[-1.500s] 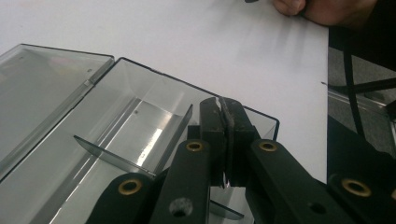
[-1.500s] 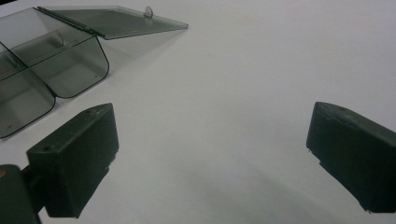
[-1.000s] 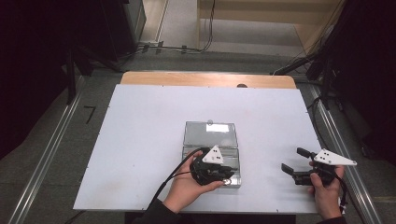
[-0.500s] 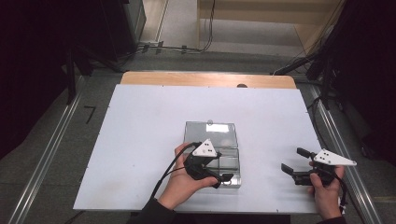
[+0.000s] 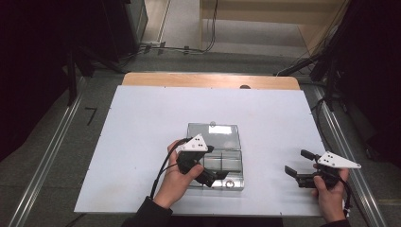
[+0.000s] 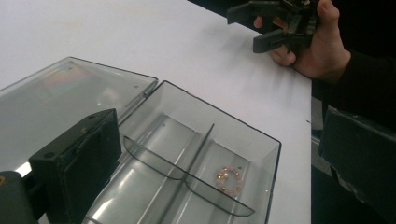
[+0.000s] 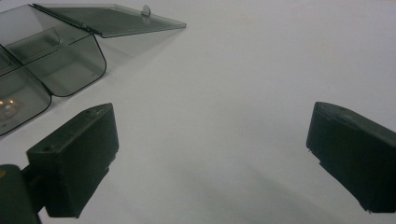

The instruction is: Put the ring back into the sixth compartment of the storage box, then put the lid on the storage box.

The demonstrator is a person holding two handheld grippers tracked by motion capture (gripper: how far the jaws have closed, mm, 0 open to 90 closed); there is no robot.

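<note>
We saw a small pink beaded ring (image 6: 229,180) lying in the open clear smoky plastic compartment box (image 5: 236,163), with the left gripper (image 5: 215,176) just opened wide and empty above it and the right gripper (image 5: 298,163) wide and empty too.

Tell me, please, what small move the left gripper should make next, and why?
Probably lift clear of the box. The bracelet already lies in a corner compartment, and the left gripper has just been opening, with nothing between its fingers. The lid lies open.

White table (image 5: 142,123) on grey floor (image 5: 56,142); beyond its far edge, cables (image 5: 175,47) and dark stands (image 5: 331,71)
</note>
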